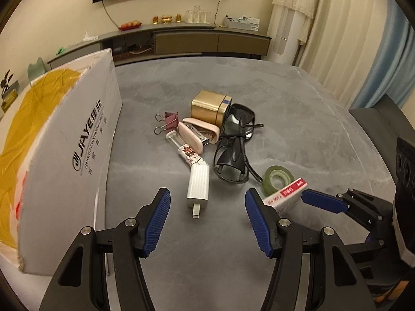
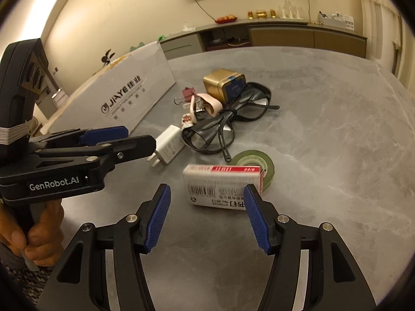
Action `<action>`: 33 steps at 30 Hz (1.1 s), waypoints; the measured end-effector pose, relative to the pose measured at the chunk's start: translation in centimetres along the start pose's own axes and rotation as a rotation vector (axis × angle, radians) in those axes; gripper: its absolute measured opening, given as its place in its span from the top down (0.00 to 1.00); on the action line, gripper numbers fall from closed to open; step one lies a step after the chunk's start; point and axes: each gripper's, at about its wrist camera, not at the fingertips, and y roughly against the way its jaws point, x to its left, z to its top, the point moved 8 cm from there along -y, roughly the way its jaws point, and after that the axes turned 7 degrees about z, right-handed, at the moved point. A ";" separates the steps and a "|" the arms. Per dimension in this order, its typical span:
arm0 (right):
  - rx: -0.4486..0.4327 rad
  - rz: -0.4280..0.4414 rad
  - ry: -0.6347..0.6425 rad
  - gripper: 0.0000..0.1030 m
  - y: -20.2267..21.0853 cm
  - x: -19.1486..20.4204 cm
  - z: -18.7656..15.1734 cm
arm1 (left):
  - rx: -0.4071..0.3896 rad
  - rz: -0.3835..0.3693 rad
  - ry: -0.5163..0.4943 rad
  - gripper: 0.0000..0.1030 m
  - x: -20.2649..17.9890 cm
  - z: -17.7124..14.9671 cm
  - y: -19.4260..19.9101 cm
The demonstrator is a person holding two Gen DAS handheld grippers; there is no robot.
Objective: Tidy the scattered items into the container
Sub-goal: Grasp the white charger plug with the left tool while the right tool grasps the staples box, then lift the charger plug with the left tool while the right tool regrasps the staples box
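A white cardboard box [image 1: 64, 142] with a yellow lining stands open on the left of the grey table [image 1: 311, 129]. Beside it lies a cluster: gold tin [image 1: 210, 108], pink binder clips [image 1: 167, 123], pink stapler [image 1: 199, 132], printed tube [image 1: 186, 150], black glasses [image 1: 236, 145], white charger [image 1: 198, 189], green tape roll [image 1: 278, 180]. My left gripper [image 1: 207, 207] is open, with the charger just ahead between its fingers. My right gripper [image 2: 207, 202] is open around the near end of a red-and-white staple box [image 2: 220, 186], which leans against the tape roll [image 2: 253, 163].
A hand [image 2: 39, 228] holds the left gripper [image 2: 116, 142] at the left of the right wrist view. A low sideboard [image 1: 207, 41] with small items runs along the back wall, and curtains [image 1: 350, 39] hang at the right. Bare tabletop lies to the right of the cluster.
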 end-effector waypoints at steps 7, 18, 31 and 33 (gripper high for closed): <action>-0.006 -0.028 -0.036 0.37 -0.8 -1.3 0.3 | 0.044 0.034 0.008 0.41 1.0 -0.2 -3.3; 0.013 -0.002 -0.095 0.38 -3.0 -3.1 2.1 | 0.069 0.013 0.037 0.78 1.6 -0.5 -4.9; -0.055 0.118 -0.307 0.39 -0.7 -5.8 4.0 | 0.066 -0.001 0.066 0.78 1.7 -0.6 -4.2; -0.057 0.086 -0.273 0.39 -1.6 -5.2 5.1 | 0.072 -0.004 0.069 0.78 1.7 -0.7 -4.4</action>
